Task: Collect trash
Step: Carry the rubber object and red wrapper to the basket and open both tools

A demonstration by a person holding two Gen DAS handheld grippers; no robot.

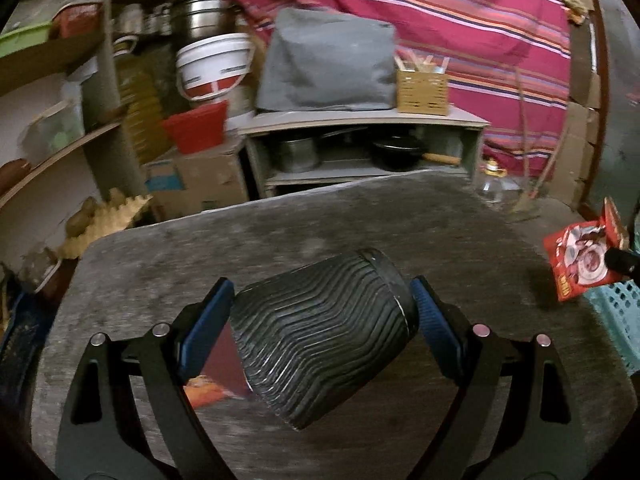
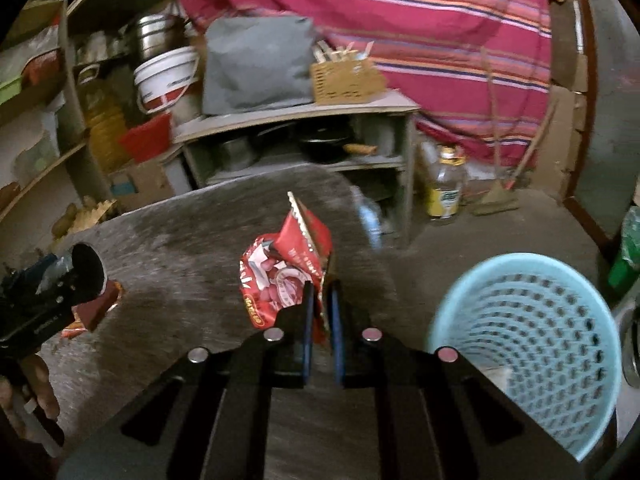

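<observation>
My left gripper [image 1: 322,296] is shut on a black ribbed paper cup [image 1: 320,336], held tilted on its side above the grey table [image 1: 200,248]. A dark red wrapper [image 1: 216,376] lies on the table under the cup. My right gripper [image 2: 322,292] is shut on a red snack wrapper [image 2: 284,272] and holds it above the table's right part; the wrapper also shows at the right edge of the left wrist view [image 1: 580,260]. A light blue mesh trash basket [image 2: 532,344] stands on the floor to the right of the table. The cup [image 2: 86,268] and the left gripper show at far left in the right wrist view.
Behind the table stands a low grey shelf unit [image 1: 360,124] with pots, a grey bag [image 1: 328,64] and a wicker box [image 1: 422,90]. Shelves with a white bucket [image 1: 212,64] and a red tub [image 1: 196,128] are at left. A glass jar [image 2: 446,184] stands on the floor.
</observation>
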